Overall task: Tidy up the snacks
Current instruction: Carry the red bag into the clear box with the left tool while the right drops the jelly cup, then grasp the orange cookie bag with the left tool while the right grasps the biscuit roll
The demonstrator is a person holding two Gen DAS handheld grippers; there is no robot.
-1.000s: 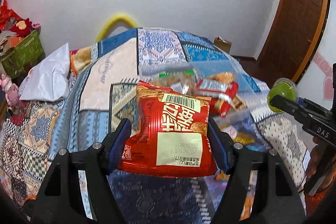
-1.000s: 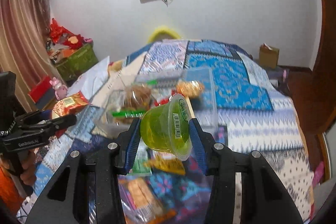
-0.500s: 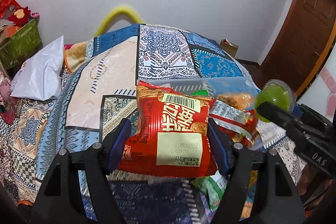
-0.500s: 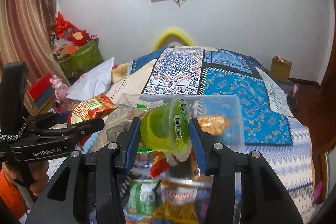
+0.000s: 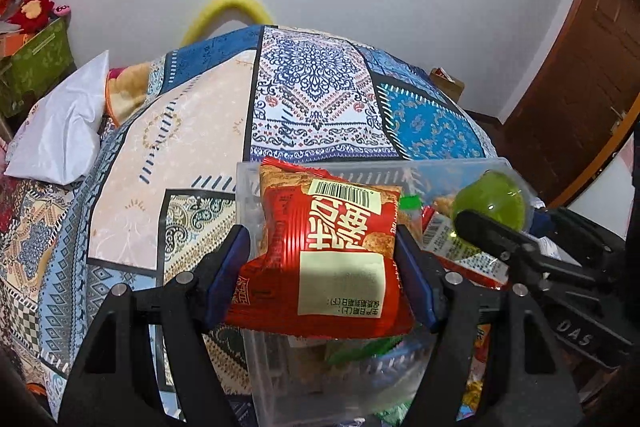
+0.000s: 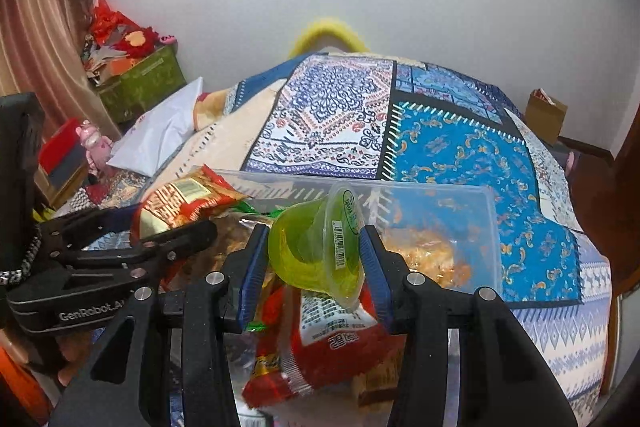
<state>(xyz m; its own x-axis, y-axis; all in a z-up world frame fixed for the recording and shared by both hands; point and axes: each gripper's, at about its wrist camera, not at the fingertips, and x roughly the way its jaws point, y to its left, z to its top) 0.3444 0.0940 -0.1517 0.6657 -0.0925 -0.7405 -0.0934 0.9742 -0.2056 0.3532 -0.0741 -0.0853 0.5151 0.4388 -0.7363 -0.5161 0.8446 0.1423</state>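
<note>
The left gripper (image 5: 322,259) is clamped on a red snack packet (image 5: 324,259), its blue pads pressing the packet's two side edges. The packet hangs above the near left part of a clear plastic bin (image 5: 440,169), barcode end pointing far. The right gripper (image 6: 314,255) is closed around a green jelly cup (image 6: 316,247), tilted with its sealed lid facing right; the pads bear on the cup's wall and lid rim. The cup sits over the bin's middle, above a red-and-white wrapper (image 6: 336,331) and an orange snack bag (image 6: 424,251) already inside. The bin rests on a patterned patchwork bedspread (image 6: 460,147).

Handling judgement — the packet looks light, air-filled and crinkly; its foil skin is likely slippery, and a hard squeeze could crush the contents or burst a seam. A side-edge grip near mid-height, as now, appears sound. The cup seems heavier for its size, with a thin, springy wall and a peel-off film lid. Pressure on the lid risks a puncture, so the firmer hold would be across the wall just below the rim.

Both items appear ready for release into the bin. The tilted cup may roll on landing — setting it low among the wrappers would limit that.
</note>
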